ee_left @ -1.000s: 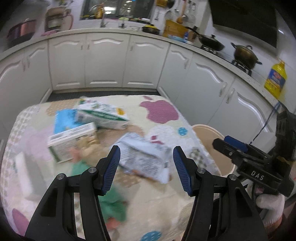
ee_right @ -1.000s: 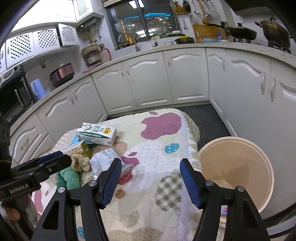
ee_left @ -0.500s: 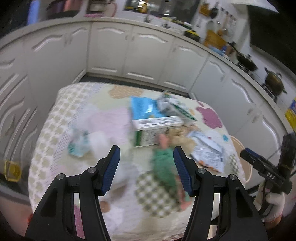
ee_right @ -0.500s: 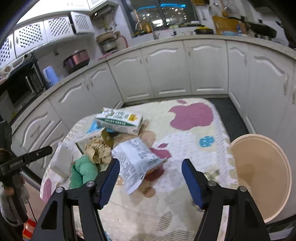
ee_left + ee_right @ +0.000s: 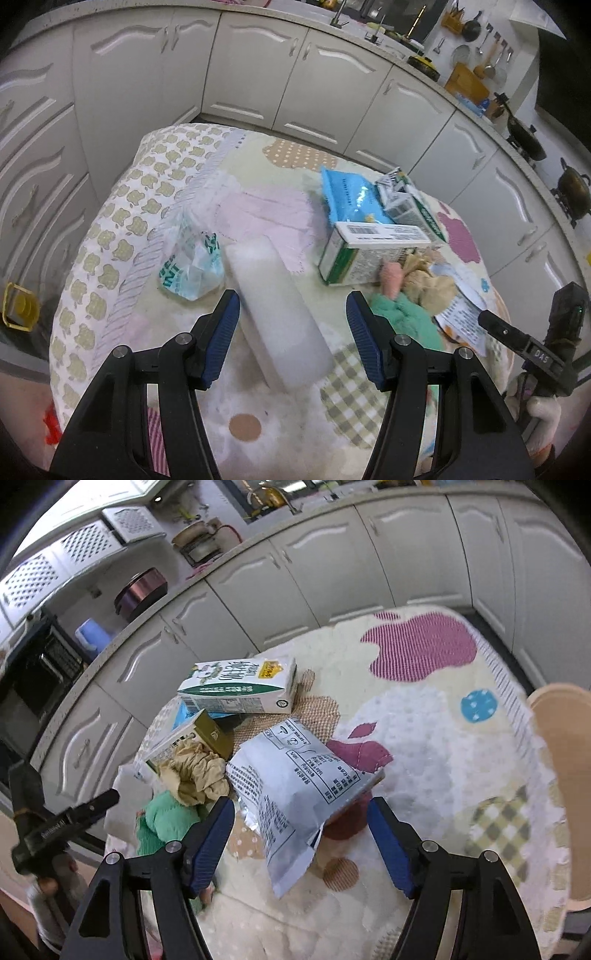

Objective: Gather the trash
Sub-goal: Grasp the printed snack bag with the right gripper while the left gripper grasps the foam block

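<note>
Patterned tablecloth (image 5: 258, 206), blue packet (image 5: 347, 199) half-hidden under cartons; left tool (image 5: 291, 325) open, right tool (image 5: 300, 834) opening, perhaps clear of the silver pouch (image 5: 295, 790).

A: Round tan plastic bin (image 5: 561, 760), cut off by the right edge?
B: Yes. Blue foil packet (image 5: 351, 195) half hidden under two cartons; print too small to read.

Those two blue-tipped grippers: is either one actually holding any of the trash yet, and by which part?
Neither. The left gripper is open around the white foam block; the right gripper's jaws are opening around the grey snack bag, pads not pressing.
</note>
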`<state>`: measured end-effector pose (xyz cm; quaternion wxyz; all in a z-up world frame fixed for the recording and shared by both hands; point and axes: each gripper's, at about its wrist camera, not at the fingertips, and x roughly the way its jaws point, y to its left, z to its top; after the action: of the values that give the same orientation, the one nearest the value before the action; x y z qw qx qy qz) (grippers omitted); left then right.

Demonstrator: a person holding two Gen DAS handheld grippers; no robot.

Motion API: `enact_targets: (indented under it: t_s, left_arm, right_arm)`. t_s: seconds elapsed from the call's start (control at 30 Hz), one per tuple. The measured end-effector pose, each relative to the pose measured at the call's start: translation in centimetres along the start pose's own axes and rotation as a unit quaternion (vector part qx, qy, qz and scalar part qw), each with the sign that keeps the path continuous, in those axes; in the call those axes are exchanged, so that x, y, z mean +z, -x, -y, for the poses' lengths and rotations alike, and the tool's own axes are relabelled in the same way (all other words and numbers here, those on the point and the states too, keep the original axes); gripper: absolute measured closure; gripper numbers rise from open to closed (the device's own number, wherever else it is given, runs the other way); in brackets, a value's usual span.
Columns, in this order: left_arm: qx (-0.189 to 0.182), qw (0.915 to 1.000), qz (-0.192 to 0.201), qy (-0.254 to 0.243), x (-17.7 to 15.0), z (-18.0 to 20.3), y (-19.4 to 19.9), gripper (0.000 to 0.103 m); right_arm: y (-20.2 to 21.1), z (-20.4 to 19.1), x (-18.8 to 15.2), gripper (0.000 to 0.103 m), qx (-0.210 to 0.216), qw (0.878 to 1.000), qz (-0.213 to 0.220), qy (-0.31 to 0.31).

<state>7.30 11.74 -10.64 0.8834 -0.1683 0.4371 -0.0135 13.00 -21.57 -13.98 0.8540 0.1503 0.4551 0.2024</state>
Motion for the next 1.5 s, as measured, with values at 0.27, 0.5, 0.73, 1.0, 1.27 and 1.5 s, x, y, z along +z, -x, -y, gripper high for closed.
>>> enact_targets:
  t_s: [0.27,0.5,0.73,1.0,1.27,1.5]
  left_arm:
    - [0.001,1.0,-0.007,-0.004,0.1,-0.3,-1.8,0.05]
    - [-0.015,0.9999,-0.006,-0.006,-0.2,-0.3,-0.4,0.07]
    - [-0.048,0.9986,0.005,-0.02,-0.3,1.2,1.8,0.072]
    - [-0.065,0.9963,0.031,-0.046,-0.3,3.8,4.5,0.072]
    - [-0.083,0.9936,0.037,-0.067,-0.2,6.4,5.1,0.072]
    - [-0.101,0.9889,0.04,-0.101,-0.1,10.2,5.0,0.072]
  right_arm:
    - [-1.4,0.9,0.3,0.052,0.025,0.999,0.003,-0.038]
    - [0.3,0.5,-0.2,0.071,0.033,0.999,0.022,-0.013]
    - [3.8,0.1,-0.2,0.072,0.03,0.998,0.053,0.011]
    - [7.0,-0.1,-0.3,0.072,0.025,0.996,0.084,0.023]
    - [8.8,0.4,-0.6,0.072,0.025,0.995,0.099,0.02]
    - [10.0,1.2,-0.7,0.072,0.021,0.994,0.108,0.011]
